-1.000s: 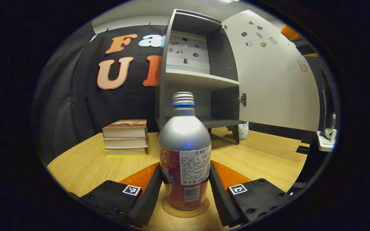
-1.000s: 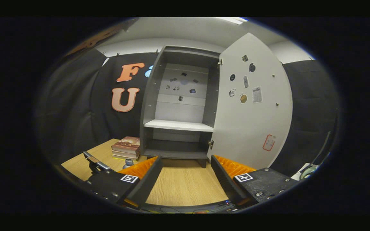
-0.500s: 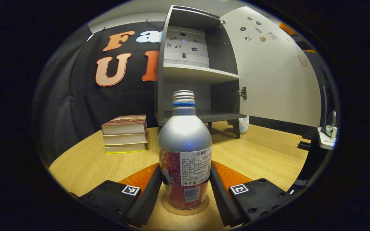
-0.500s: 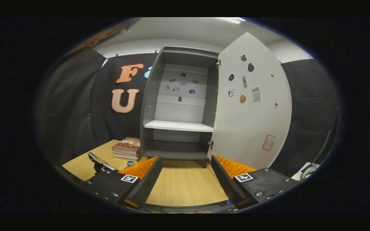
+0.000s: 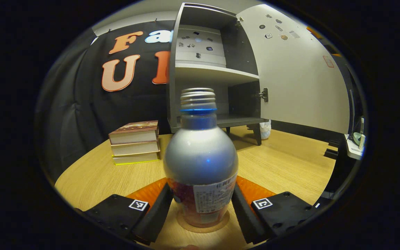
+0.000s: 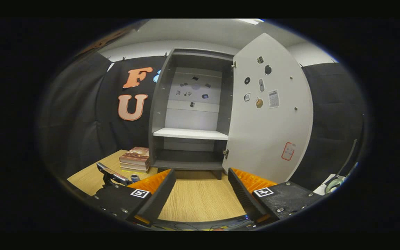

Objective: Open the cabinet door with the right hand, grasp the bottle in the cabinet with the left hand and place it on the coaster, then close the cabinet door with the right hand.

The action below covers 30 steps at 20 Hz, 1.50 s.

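Note:
A silver bottle with a red label and a screw cap stands upright on a round cork coaster on the wooden table. My left gripper is open a little, its fingers lying close along both sides of the bottle's lower body. Behind it the grey cabinet has its white door swung wide to the right. In the right gripper view my right gripper is open and holds nothing, facing the cabinet and its door from some way back. The left gripper's body and the bottle's cap show low on the left.
Three stacked books lie on the table left of the cabinet, also seen as the book stack. A small white object sits under the cabinet by its leg. A side stand with a cup is at the far right.
The left gripper's fingers have spread slightly and its camera has come closer to the bottle, which looks larger. The right gripper has drifted slightly; the door stays open.

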### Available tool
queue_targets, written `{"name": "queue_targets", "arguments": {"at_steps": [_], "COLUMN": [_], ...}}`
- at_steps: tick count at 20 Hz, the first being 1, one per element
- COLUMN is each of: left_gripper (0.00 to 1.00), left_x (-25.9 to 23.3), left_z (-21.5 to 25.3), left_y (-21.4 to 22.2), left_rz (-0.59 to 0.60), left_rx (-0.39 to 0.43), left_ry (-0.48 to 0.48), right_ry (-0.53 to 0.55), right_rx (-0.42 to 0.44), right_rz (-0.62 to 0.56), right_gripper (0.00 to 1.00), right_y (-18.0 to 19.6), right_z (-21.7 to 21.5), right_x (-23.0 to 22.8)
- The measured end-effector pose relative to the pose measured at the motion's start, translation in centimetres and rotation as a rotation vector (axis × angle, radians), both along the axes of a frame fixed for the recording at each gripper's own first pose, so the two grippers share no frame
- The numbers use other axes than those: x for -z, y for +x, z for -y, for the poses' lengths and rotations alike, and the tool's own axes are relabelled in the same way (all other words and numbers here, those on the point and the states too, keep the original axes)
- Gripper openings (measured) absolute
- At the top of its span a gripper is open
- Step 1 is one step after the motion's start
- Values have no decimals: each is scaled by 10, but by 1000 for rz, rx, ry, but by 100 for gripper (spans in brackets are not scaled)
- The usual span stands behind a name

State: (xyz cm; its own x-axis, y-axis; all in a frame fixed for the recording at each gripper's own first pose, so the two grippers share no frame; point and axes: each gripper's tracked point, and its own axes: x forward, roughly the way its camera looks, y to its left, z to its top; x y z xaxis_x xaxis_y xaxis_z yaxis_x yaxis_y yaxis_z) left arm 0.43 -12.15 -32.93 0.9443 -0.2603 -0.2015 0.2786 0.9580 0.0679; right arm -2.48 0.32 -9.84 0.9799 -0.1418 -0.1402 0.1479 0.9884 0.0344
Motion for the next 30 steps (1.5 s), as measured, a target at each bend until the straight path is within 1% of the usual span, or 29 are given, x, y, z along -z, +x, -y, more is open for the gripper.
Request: {"name": "queue_targets", "arguments": {"at_steps": [6,12,16,20,23,26,30], "left_gripper": [93,94,94,94,93,93,92], "left_x": [-25,-75,-113,-154,-178,-197,-223], "left_z": [6,13,7,-9,-14,-16,-14], "left_y": [11,24,29,30,24,17,7], "left_rz": [43,98,109,137,136,123,114], "left_rx": [29,50,46,0,-19,-38,-59], "left_ry": [8,-34,-69,-53,-62,-85,-105], "right_ry": [21,9,5,4,8,-15,-42], "right_rx": [0,36,50,44,47,61,98], "right_rz": [8,39,54,69,90,108,129], "right_gripper": [93,93,93,93,93,93,93], "right_y": [3,-5,-13,-12,-11,-12,-25], "right_z": [-4,2,2,12,30,52,87], "right_x": [-6,-27,-36,-44,-50,-55,-64]}}
